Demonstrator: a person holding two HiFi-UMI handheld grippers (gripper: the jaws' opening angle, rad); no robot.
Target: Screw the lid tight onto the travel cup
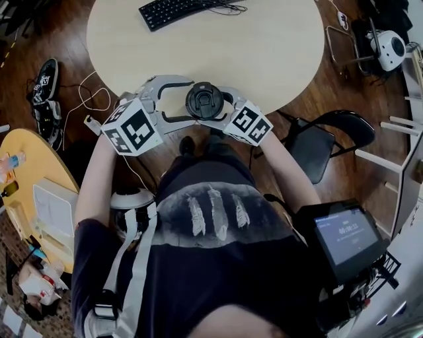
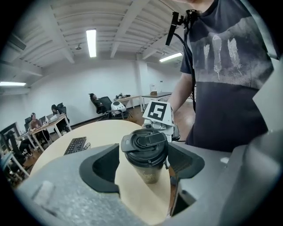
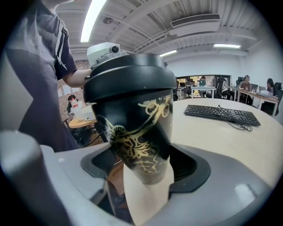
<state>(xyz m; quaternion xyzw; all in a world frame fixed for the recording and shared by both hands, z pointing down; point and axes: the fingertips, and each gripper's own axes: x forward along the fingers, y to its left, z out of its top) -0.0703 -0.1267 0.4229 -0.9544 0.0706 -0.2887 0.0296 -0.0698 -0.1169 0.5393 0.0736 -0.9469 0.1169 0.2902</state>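
The right tool [image 3: 143, 170] clamps the travel cup [image 3: 132, 128] low down, while the left tool [image 2: 143, 167] pinches its lid [image 2: 145, 142].

A round pale-beige tabletop [image 1: 264, 53] carried a black keyboard [image 1: 175, 10] over dark wooden flooring [image 1: 73, 39]; a black chair [image 1: 330, 142] stood nearby.

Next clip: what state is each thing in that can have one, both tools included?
Black screw lid: on the cup, flip tab down; tightness not visible.
Black travel cup with gold pattern: upright, lidded, gripped by its body.
Left tool: jaws closed on the lid.
Right tool: jaws closed on the cup.
Black keyboard: lying flat on the round beige table.
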